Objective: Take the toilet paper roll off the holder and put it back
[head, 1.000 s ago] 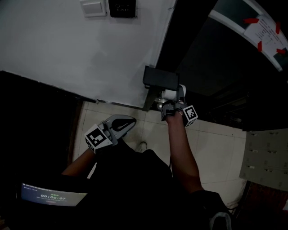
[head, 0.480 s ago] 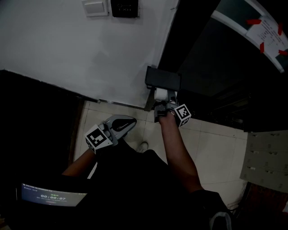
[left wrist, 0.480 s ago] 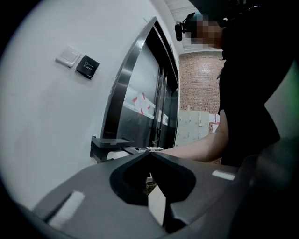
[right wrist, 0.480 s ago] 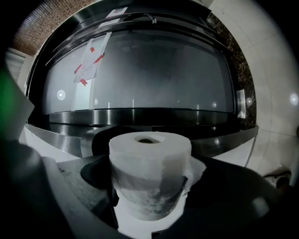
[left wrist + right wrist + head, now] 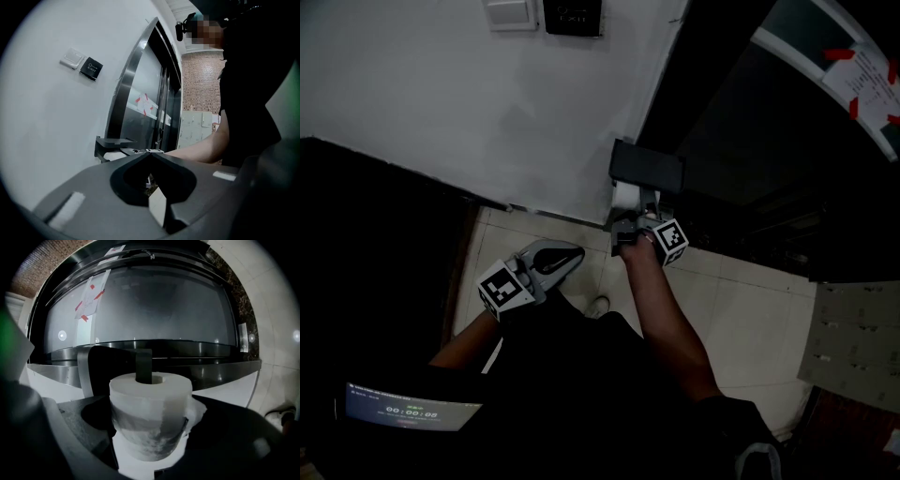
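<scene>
The white toilet paper roll sits between the jaws of my right gripper, which is shut on its sides. The dark bar of the holder runs into the roll's core. In the head view the right gripper holds the roll just under the black holder on the wall's corner. My left gripper hangs lower left over the floor, shut and holding nothing. In the left gripper view its jaws meet at the tips, with the holder beyond them.
A white wall switch and a black panel are on the wall above. A dark curved glass door with taped paper stands right of the holder. A shoe rests on the tiled floor. A lit screen is at lower left.
My right gripper has carried the roll leftward and up, in under the holder, where the bar now enters the core. The left gripper has stayed still.
</scene>
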A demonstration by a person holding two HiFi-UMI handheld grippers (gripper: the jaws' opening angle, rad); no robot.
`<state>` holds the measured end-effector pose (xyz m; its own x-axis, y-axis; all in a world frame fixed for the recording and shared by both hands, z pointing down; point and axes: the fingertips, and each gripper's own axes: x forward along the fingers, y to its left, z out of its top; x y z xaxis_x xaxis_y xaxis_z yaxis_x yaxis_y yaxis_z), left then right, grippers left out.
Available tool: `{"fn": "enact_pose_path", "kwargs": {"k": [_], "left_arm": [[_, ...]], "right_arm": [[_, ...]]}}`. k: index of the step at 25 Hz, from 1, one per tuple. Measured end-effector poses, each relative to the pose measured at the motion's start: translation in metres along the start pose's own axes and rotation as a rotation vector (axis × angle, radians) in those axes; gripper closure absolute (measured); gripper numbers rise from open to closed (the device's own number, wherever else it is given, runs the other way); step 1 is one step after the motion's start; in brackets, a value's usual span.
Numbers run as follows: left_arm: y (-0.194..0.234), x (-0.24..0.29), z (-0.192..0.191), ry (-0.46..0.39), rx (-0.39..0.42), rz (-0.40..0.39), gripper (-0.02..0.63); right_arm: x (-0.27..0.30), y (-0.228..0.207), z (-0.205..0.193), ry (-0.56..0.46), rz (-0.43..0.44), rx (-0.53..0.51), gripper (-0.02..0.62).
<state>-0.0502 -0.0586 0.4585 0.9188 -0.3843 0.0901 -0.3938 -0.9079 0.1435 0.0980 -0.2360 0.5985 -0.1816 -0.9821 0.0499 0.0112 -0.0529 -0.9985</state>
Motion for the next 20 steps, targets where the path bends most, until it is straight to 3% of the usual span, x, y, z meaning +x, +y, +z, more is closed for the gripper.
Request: {"fn": "enact_pose_path", "kwargs": {"k": [5,20], "left_arm": [[-0.001,-0.002,-0.001,0.006,-0.005,-0.008,0.601],[-0.006,0.017,0.005,0.007,0.001,-0.047,0.601]], "right_arm": [[-0.004,0.000,-0.005,0.025,0.037,-0.030,0.148],[-0.058,-0.006,-0.007,0.133,-0.002,-0.086,0.143]]}}
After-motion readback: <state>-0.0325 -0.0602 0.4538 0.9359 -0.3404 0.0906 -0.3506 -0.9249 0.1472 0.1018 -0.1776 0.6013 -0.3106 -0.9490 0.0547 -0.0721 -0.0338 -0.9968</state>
